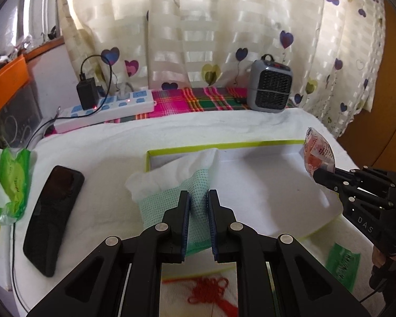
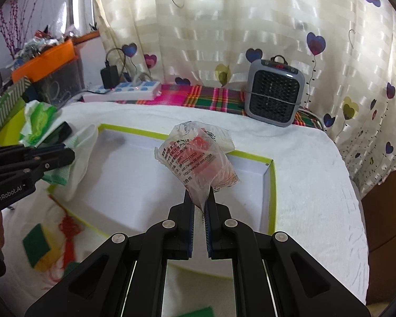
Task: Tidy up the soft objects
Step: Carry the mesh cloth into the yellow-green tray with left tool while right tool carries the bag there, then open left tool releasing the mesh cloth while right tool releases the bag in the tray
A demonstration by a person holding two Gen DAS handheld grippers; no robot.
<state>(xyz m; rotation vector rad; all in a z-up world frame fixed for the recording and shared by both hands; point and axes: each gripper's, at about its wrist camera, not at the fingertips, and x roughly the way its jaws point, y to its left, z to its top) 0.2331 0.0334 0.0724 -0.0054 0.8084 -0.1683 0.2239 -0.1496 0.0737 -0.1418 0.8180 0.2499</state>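
My left gripper is shut on a mint-green mesh cloth with a white lining, held over the left end of a shallow white box with a lime-green rim. My right gripper is shut on the bottom of a clear plastic packet with orange contents and printed text, held above the same box. The packet shows at the right of the left wrist view, the cloth at the left of the right wrist view.
A black phone and a green wipes pack lie left of the box. A red knot tassel and a green-yellow sponge lie near the front edge. A grey fan heater and power strip stand at the back.
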